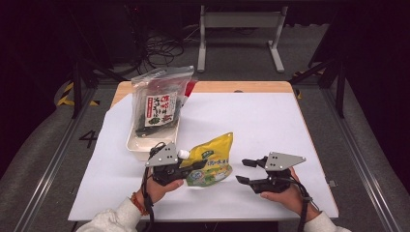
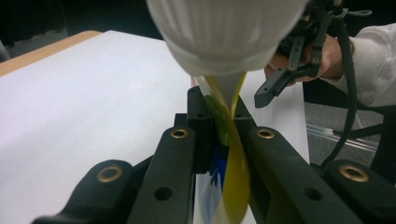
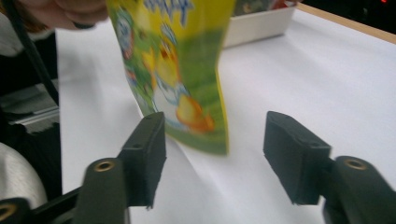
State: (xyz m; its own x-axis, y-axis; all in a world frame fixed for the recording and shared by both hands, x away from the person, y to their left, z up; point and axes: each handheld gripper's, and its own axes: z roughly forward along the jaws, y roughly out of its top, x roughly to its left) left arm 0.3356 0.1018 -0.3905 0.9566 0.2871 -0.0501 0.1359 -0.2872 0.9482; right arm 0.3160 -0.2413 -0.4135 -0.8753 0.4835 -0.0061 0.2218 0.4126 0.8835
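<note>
Left gripper (image 1: pixel 193 166): jaws clamped on the yellow-green soft plastic spouted pouch (image 1: pixel 212 162), just below its white ribbed screw cap (image 1: pixel 183 153), holding it up near the table's front. Right gripper (image 1: pixel 245 170): jaws wide apart, just beside the pouch's lower edge. Handling, by judgement: light, floppy, slick film; best gripped at the stiff neck or seam. Beyond: white rectangular tray (image 1: pixel 138 144) bearing a clear zip bag of dark seaweed (image 1: pixel 158 104).

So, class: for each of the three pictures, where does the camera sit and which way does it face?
High view: above the person's side, looking forward and down at the table; both forearms show.
Left gripper view: on the left gripper, along jaws clamping the yellow pouch; the right gripper beyond.
Right gripper view: along the right gripper's open jaws toward the pouch.
All three share the pouch.
</note>
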